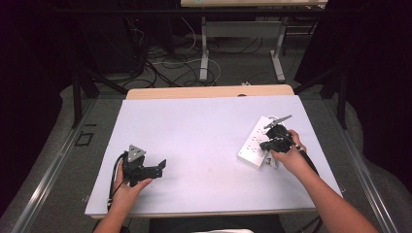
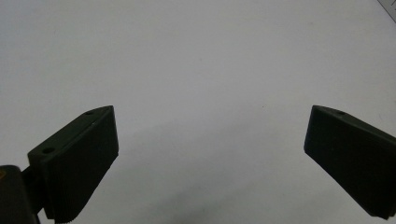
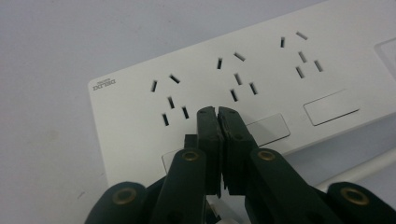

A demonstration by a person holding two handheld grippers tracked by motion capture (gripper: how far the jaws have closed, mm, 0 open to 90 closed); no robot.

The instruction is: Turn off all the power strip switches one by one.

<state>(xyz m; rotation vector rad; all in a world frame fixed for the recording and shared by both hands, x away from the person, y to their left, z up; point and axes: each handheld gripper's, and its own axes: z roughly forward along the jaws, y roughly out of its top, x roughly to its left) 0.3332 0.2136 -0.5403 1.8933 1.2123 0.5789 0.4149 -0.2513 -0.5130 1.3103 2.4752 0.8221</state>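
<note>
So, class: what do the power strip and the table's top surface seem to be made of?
Power strip: probably moulded white plastic, smooth with a slight sheen, crisp cut slots and a printed logo. Table top: a matte pale sheet, possibly laminate or paper, over a wood-coloured board at the far edge.

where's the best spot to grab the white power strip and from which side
Probably across the narrow width of the power strip, near the end closest to the right gripper, coming down from above. It lies flat on the table, long and slim, so only its two long edges suit the jaws.

White-topped table (image 1: 204, 141) with a wooden far edge, white power strip (image 1: 255, 141) lying flat at its right side, surrounding surface bare
</note>
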